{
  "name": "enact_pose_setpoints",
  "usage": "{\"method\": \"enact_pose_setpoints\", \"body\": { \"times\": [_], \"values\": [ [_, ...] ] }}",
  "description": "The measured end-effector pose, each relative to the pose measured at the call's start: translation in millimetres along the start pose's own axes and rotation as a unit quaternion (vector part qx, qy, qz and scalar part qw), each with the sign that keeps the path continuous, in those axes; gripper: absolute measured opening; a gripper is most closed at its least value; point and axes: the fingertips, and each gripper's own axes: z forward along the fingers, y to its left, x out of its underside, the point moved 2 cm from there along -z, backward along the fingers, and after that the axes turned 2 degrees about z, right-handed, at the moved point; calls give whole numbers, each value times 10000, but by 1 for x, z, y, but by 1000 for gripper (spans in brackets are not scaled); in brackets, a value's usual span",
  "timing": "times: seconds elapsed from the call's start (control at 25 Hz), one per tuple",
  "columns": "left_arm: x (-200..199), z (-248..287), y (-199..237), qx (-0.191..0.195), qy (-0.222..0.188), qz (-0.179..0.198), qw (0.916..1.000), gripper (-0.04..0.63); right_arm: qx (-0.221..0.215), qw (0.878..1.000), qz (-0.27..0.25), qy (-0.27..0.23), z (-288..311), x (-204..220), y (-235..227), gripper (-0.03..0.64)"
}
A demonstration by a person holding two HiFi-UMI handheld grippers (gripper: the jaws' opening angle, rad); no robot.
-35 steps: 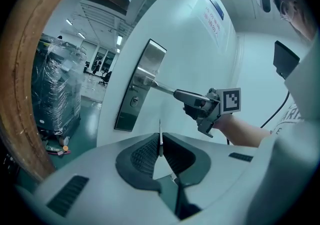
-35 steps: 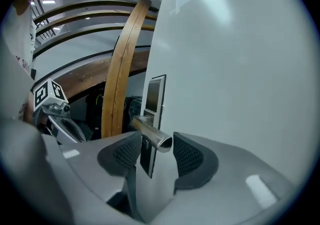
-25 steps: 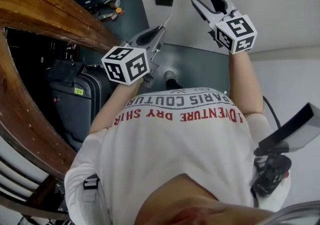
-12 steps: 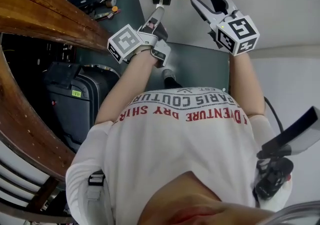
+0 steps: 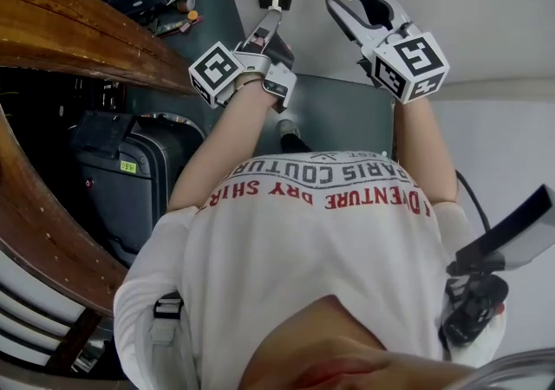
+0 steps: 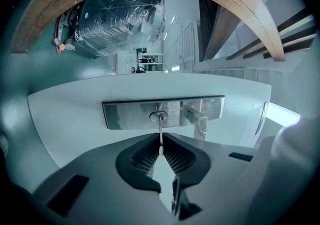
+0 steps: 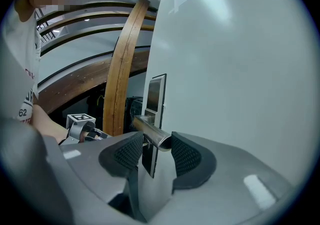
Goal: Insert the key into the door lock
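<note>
"Left gripper view: where is your key?" asks one.

"Your left hand-held gripper (image 6: 160, 145) is clenched on the key (image 6: 160, 134)," says the other. "You see the key thin, edge on. It sticks straight out from the pads, and its tip is in the slot of the lock (image 6: 158, 116)."

"Where is your lock?"

"It sits in the shiny plate (image 6: 125, 115) on the white door (image 6: 75, 119). The handle (image 6: 198, 119) is just beside it on the same plate."

"And your other hand?"

"In the right gripper view, your right hand-held gripper (image 7: 156, 141) is grasping the end of the handle. The round bar fills the gap between the two dark pads."

"What does your head view show?"

"Both your arms reach out to the door. Your left one is at the lock, your right one is at the handle, near each other but apart."
</note>
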Motion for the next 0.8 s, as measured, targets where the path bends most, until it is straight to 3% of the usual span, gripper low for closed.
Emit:
{"method": "enact_pose_setpoints", "body": {
  "times": [0.8],
  "values": [
    [-3,1,-5,7,-97,-157,9998,23,-8,10000,19,-19,-2,0,1,172]
  ]
}}
